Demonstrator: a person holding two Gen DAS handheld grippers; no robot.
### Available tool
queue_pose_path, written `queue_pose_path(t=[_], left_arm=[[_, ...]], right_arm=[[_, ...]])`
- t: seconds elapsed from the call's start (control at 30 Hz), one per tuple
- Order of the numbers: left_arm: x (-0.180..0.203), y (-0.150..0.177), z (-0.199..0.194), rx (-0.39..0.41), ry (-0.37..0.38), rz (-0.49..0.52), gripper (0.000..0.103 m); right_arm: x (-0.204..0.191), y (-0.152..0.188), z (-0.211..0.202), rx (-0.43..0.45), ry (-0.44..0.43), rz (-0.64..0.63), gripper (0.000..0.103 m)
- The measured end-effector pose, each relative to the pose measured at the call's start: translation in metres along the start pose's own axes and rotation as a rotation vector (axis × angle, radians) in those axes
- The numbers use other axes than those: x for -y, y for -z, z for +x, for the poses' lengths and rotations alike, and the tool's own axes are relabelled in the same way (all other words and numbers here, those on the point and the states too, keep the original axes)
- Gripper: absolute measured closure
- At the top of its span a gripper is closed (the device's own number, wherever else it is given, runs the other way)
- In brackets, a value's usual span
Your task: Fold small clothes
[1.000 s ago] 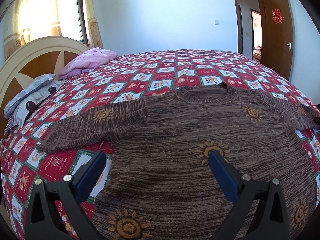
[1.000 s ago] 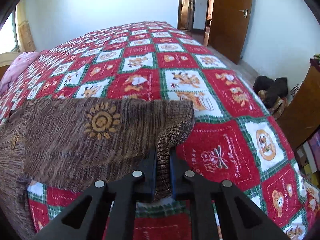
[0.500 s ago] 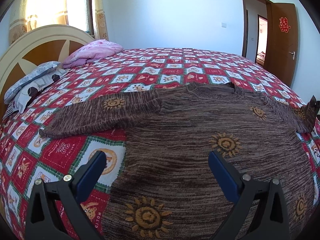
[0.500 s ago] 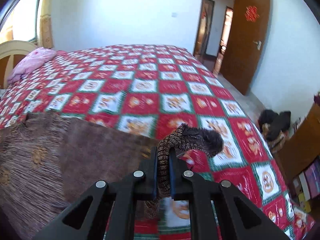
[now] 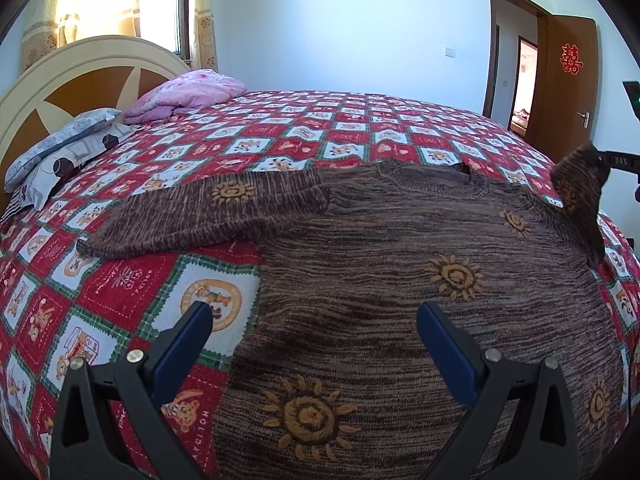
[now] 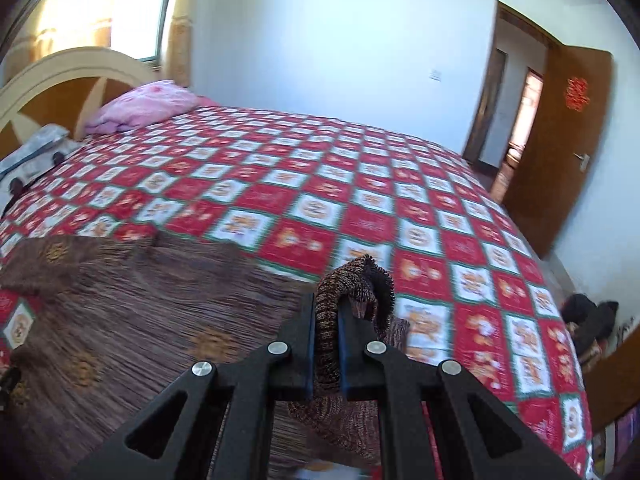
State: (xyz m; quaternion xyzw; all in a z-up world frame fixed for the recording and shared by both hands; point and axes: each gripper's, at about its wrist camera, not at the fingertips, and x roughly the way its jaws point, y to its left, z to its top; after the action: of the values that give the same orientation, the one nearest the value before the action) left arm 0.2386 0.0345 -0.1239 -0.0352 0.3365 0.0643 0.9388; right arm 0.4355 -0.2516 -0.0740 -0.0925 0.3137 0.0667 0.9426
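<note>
A brown knit sweater [image 5: 380, 280] with orange sun motifs lies flat on the red patterned bed, its left sleeve [image 5: 208, 216] spread out to the side. My left gripper [image 5: 312, 320] is open and empty, hovering over the sweater's lower body. My right gripper [image 6: 326, 344] is shut on the cuff of the right sleeve [image 6: 356, 284] and holds it lifted above the bed. In the left wrist view the lifted sleeve [image 5: 580, 200] rises at the far right, where part of the right gripper shows. The sweater body [image 6: 120, 320] lies to the right gripper's left.
The bed's quilt [image 5: 320, 128] stretches far behind the sweater. Pillows [image 5: 60, 148] and a pink blanket [image 5: 188, 92] lie by the headboard [image 5: 80, 80] at left. An open wooden door [image 6: 560, 140] and dark items on the floor [image 6: 588, 320] are at right.
My right gripper has lifted the right sleeve's cuff off the bed and swung it up and toward the sweater body. My left gripper has risen slightly and stays open.
</note>
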Motion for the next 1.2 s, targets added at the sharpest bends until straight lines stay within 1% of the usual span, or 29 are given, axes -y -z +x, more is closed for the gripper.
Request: queue_pose_path(t=[0.1,0.2,0.3,0.37,0.43,0.47,0.5,0.57,0.63,0.7,0.77,0.83,0.93,1.0,1.03,1.1,1.13,1.17,1.2], left_arm=[[-0.005,0.001,0.001,-0.001,-0.001,-0.007,0.0],[-0.01,0.001,0.001,-0.001,0.004,-0.015,0.0],[-0.013,0.001,-0.002,0.006,-0.005,-0.016,0.0],[-0.013,0.001,-0.002,0.007,-0.014,-0.004,0.0],[-0.013,0.0,-0.004,0.008,-0.017,0.008,0.0],[-0.013,-0.001,-0.005,0.01,-0.019,0.016,0.0],[-0.012,-0.001,-0.006,0.015,-0.022,0.026,0.0],[-0.01,-0.003,-0.01,0.025,-0.021,0.044,0.0],[-0.006,-0.007,-0.012,0.031,-0.014,0.061,0.0],[0.002,-0.013,-0.013,0.03,0.023,0.078,0.0],[0.014,-0.022,-0.013,0.038,0.059,0.098,0.0],[0.028,-0.032,-0.013,0.048,0.09,0.116,0.0],[0.056,-0.046,-0.01,0.07,0.138,0.155,0.0],[0.079,-0.053,0.001,0.046,0.185,0.175,0.001],[0.09,-0.056,0.009,0.023,0.215,0.185,0.003],[0.108,-0.058,0.024,-0.016,0.227,0.207,0.014],[0.117,-0.059,0.034,-0.043,0.242,0.213,0.016],[0.125,-0.06,0.045,-0.068,0.246,0.21,0.023],[0.13,-0.06,0.053,-0.085,0.246,0.204,0.028]], right_arm=[[-0.027,-0.002,0.008,-0.004,-0.041,-0.021,0.095],[-0.063,0.004,0.025,-0.029,-0.084,-0.048,0.095],[-0.096,0.017,0.048,-0.069,-0.129,-0.064,0.095],[-0.115,0.027,0.065,-0.119,-0.173,-0.073,0.093],[-0.128,0.036,0.075,-0.16,-0.227,-0.07,0.074],[-0.131,0.04,0.073,-0.17,-0.252,-0.07,0.05],[-0.132,0.043,0.067,-0.165,-0.284,-0.07,0.044],[-0.127,0.047,0.047,-0.143,-0.311,-0.075,0.044],[-0.112,0.054,0.026,-0.154,-0.297,-0.075,0.044],[-0.09,0.065,0.005,-0.167,-0.291,-0.049,0.043],[-0.063,0.077,-0.016,-0.173,-0.253,-0.022,0.043],[-0.038,0.093,-0.035,-0.169,-0.189,0.008,0.043],[-0.01,0.117,-0.054,-0.154,-0.112,0.071,0.042],[0.0,0.132,-0.058,-0.147,-0.103,0.122,0.041],[0.003,0.138,-0.058,-0.141,-0.107,0.137,0.041],[0.006,0.149,-0.056,-0.13,-0.108,0.163,0.041],[0.008,0.153,-0.054,-0.124,-0.103,0.175,0.041],[0.008,0.157,-0.053,-0.113,-0.1,0.188,0.041],[0.01,0.16,-0.052,-0.1,-0.097,0.2,0.041]])
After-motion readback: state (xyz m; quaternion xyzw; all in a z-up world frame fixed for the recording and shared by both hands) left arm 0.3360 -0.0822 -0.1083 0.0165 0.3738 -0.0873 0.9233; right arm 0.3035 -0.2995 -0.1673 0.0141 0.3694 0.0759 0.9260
